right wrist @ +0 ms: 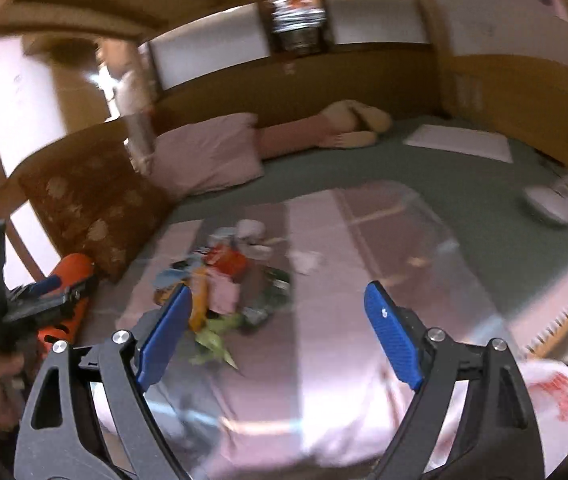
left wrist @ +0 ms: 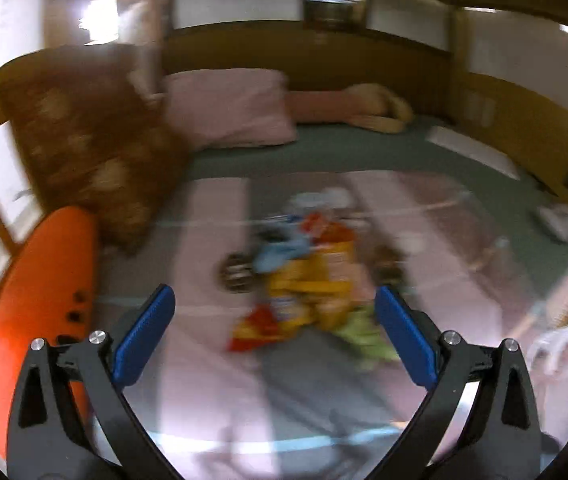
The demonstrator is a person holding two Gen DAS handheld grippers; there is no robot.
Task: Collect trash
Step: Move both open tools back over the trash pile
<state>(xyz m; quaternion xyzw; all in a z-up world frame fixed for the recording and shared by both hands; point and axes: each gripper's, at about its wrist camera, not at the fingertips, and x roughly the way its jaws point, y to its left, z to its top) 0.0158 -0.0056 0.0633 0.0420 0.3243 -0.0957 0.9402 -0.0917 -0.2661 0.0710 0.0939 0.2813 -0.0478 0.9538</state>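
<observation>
On the bed, one trash pile (left wrist: 304, 276), two grippers, left gripper (left wrist: 273, 336) and right gripper (right wrist: 277, 336), fingers wide apart, empty

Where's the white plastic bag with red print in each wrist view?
Left wrist: white plastic bag sits at the lower right edge, right of the tool's right finger, on the bed.
Right wrist: the same bag is at the lower right corner, partly behind the tool's right finger.
Shared landmark: the pile of wrappers mid-bed, left of the bag in both views.
</observation>
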